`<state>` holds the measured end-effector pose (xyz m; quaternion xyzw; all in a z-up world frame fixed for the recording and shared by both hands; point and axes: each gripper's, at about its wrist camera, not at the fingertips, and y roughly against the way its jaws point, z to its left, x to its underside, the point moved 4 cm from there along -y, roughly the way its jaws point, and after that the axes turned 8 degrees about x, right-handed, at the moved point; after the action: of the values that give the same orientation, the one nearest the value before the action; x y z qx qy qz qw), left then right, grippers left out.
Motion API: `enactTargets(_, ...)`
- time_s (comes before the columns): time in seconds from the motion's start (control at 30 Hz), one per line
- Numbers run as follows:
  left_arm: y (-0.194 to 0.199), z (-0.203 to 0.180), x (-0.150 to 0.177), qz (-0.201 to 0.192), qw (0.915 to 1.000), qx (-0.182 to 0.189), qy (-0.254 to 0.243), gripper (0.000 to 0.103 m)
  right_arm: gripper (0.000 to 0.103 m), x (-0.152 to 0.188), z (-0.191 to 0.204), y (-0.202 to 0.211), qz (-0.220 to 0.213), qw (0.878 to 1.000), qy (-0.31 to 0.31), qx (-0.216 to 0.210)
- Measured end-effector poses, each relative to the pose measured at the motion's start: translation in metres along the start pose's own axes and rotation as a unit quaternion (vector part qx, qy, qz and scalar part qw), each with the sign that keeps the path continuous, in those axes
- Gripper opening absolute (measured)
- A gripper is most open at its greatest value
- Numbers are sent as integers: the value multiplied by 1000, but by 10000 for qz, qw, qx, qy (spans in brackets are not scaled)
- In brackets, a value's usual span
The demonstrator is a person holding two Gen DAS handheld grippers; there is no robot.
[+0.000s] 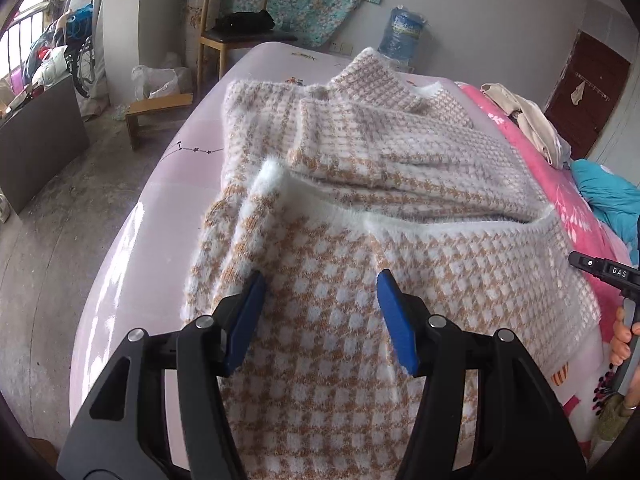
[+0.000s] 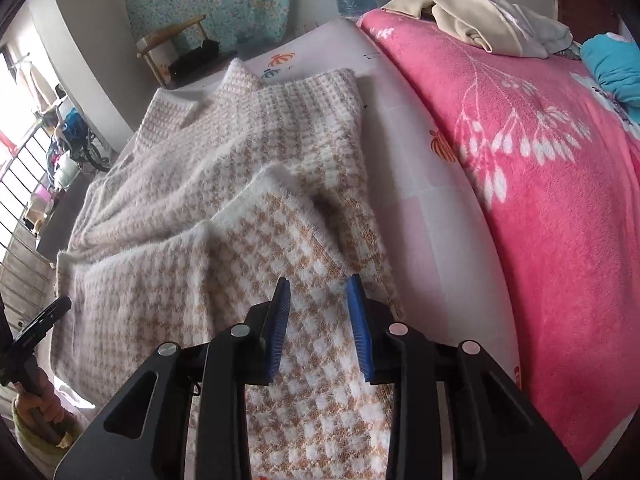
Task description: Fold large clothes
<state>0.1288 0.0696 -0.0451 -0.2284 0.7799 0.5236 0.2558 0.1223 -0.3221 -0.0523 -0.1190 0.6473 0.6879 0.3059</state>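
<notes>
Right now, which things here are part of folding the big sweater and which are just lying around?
Part of the job:
checked sweater
left claw, open over the sweater
right claw, open over the sweater
pale bed sheet under it

Just lying about:
pink blanket
beige clothes
teal bundle
wooden chair
water bottle

My left gripper (image 1: 320,280) and right gripper (image 2: 318,284) look alike: matte black angular arms with round silver screws and bright blue ridged finger pads (image 2: 280,332). White letters "DAS" mark one black handle. My bare fingers show, one wrist cuffed in yellow-green knit.
</notes>
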Motion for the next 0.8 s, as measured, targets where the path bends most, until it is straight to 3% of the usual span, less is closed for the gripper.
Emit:
enactTargets(0.1,8,-8,-11,-190,9997,113,-114,57,37,-7,34,11,-174,9981,378,-445)
enactTargets(0.17,7,-21,-18,-214,9989,377,-172,58,40,-9,62,10,-221,9944,693,-772)
enactTargets(0.27,-5,-48,-17,-72,9956,863,-361,61,40,-7,97,-4,-221,9893,1120,-912)
enactTargets(0.33,-19,-67,-11,96,9932,1014,-560,65,40,-1,111,-29,43,9886,1343,-681)
enactTargets(0.43,-47,-79,4,432,9938,472,-906,66,41,1,119,-37,-8,9871,1550,-388)
enactTargets(0.53,-47,-90,7,337,9909,112,-1301,67,41,-3,119,-18,-51,9889,1386,-538)
enactTargets(0.63,-46,-83,8,313,9934,263,-1072,68,41,2,133,-2,-333,9831,1631,-764)
enactTargets(0.73,-41,-78,4,269,9954,409,-825,68,41,13,146,-29,-82,9795,1946,-510)
enactTargets(0.8,-27,-77,0,81,9954,671,-679,68,44,12,142,-35,-133,9818,1771,-669)
